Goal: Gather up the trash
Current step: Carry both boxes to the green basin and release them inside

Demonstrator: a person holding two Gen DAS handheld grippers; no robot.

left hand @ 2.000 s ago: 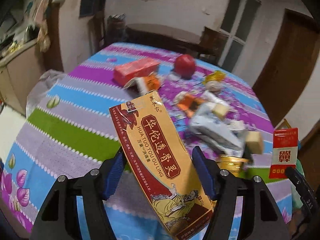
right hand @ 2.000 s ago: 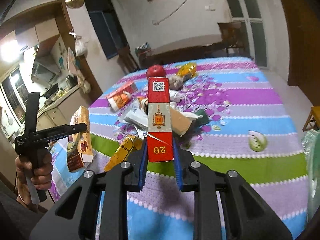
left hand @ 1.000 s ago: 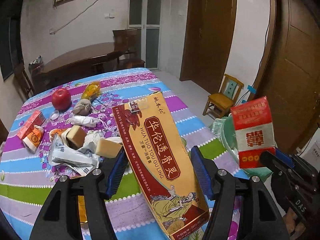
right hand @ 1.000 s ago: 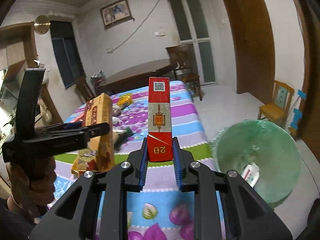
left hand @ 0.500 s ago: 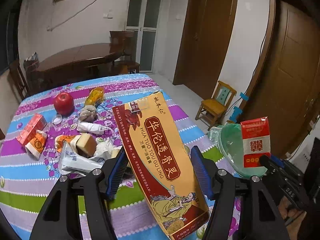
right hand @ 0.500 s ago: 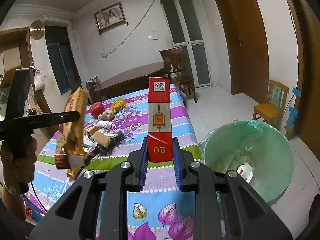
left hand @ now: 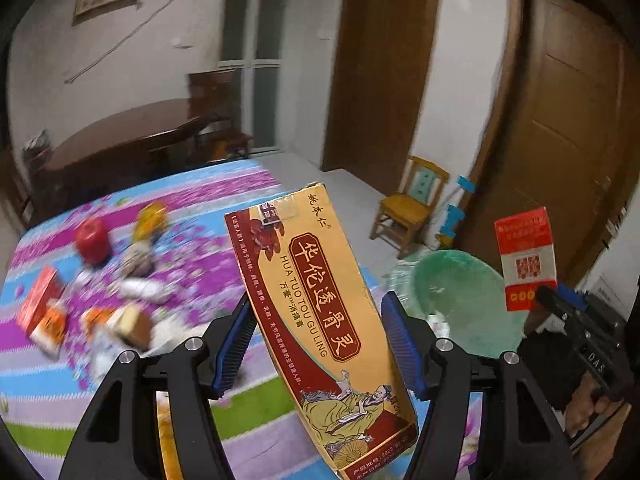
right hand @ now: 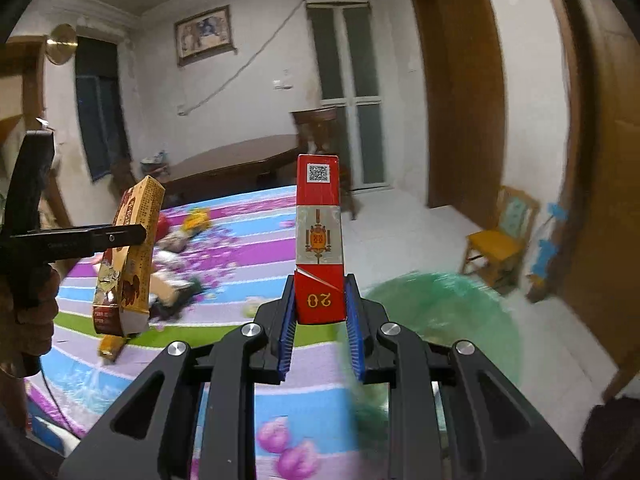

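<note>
My left gripper (left hand: 318,340) is shut on a long yellow and red medicine box (left hand: 320,312), held tilted above the table edge; the box also shows in the right wrist view (right hand: 128,256). My right gripper (right hand: 320,316) is shut on a tall red cigarette box (right hand: 319,236), held upright; it also shows in the left wrist view (left hand: 526,258). A trash bin lined with a green bag (left hand: 460,300) stands on the floor beside the table, right of the left gripper; in the right wrist view the bin (right hand: 452,320) lies low and right of the red box.
The table has a striped floral cloth (right hand: 240,240) with more trash: a red apple (left hand: 93,240), a red packet (left hand: 38,300), wrappers and blocks (left hand: 124,320). A small yellow chair (left hand: 408,208) stands by the wooden doors. A dark table (left hand: 120,144) is behind.
Both grippers have swung right with their boxes, away from the trash pile. The green bin is now larger and closer in both views.
</note>
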